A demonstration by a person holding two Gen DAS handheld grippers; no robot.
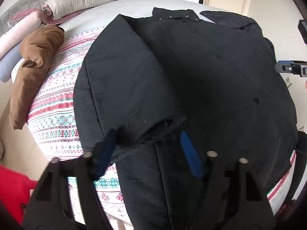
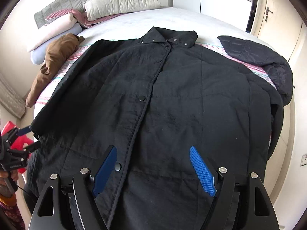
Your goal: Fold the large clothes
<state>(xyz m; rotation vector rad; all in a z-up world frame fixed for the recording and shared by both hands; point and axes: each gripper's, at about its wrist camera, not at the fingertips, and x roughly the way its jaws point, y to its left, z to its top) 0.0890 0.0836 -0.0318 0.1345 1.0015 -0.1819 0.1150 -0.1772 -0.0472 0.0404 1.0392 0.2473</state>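
A large black quilted coat (image 2: 172, 99) lies front up and snapped shut on the bed, collar toward the pillows; it also fills the left wrist view (image 1: 211, 72). Its left sleeve (image 1: 122, 80) lies folded over the coat's left side, cuff end toward me. My left gripper (image 1: 148, 136) is open, its blue pads either side of the sleeve cuff (image 1: 153, 130); it also shows at the coat's left edge in the right wrist view (image 2: 31, 136). My right gripper (image 2: 153, 151) is open and empty above the coat's lower front.
A brown garment (image 2: 57, 61) lies at the bed's left edge. A dark puffy jacket (image 2: 259, 57) lies at the right edge. Pillows and folded bedding (image 2: 119, 3) sit by the grey headboard. A patterned cover (image 1: 57, 115) spreads under the coat. A red stool (image 2: 17, 140) stands at left.
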